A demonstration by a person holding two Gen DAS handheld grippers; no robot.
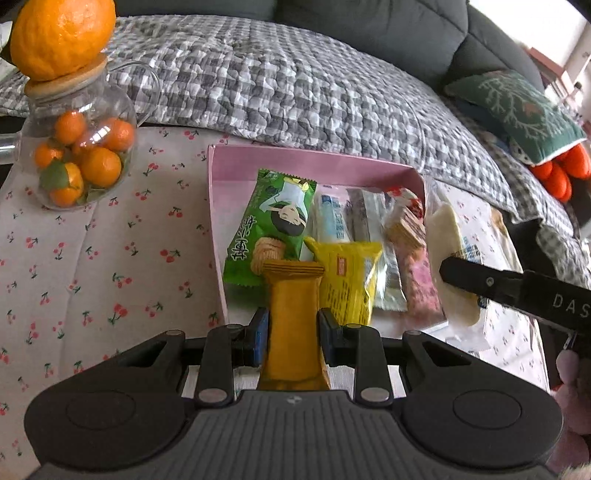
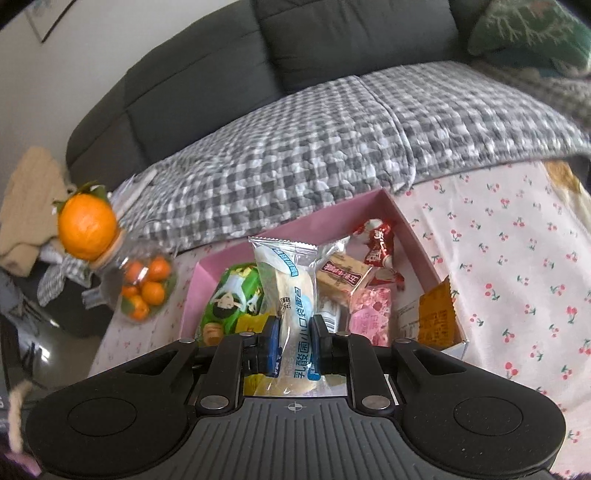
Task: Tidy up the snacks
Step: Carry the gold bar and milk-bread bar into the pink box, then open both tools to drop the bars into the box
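A pink tray (image 1: 218, 192) on the cherry-print cloth holds several snack packets: a green one (image 1: 269, 221), a yellow one (image 1: 347, 280), a pink one (image 1: 421, 284). My left gripper (image 1: 293, 325) is shut on an orange-yellow snack packet (image 1: 293, 317), held just above the tray's near edge. My right gripper (image 2: 293, 339) is shut on a clear white bread packet (image 2: 288, 291) with blue print, held over the tray (image 2: 406, 225). In the left wrist view the right gripper's finger (image 1: 480, 280) and that bread packet (image 1: 448, 251) hang at the tray's right side.
A glass jar (image 1: 77, 155) of small oranges with a big orange (image 1: 62, 35) on its lid stands left of the tray. A grey checked blanket (image 1: 295, 85) over a dark sofa lies behind. A green cushion (image 1: 517, 110) is at the right.
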